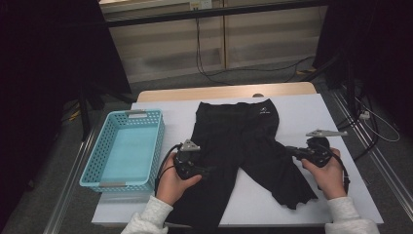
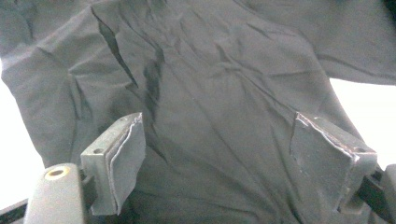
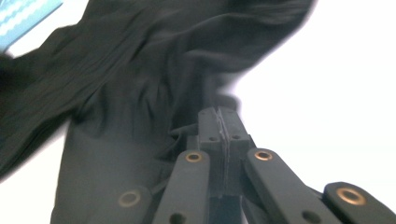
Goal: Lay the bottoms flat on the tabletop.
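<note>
Two hand-held grippers on black shorts spread on the tabletop: right hand-held gripper pinches a leg edge, left hand-held gripper wide above cloth; I'd clamp next, then fold.

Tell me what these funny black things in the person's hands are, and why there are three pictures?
They are hand-held grabbers with two jaws each. One picture comes from a camera above the table; the other two from cameras riding on each grabber. On the table lie black shorts and a blue basket. The left gripper has its jaws open over the shorts, holding nothing. The right gripper has its jaws shut; the cloth's edge seems to sit at their tips, though whether it is pinched is hard to tell.
</note>
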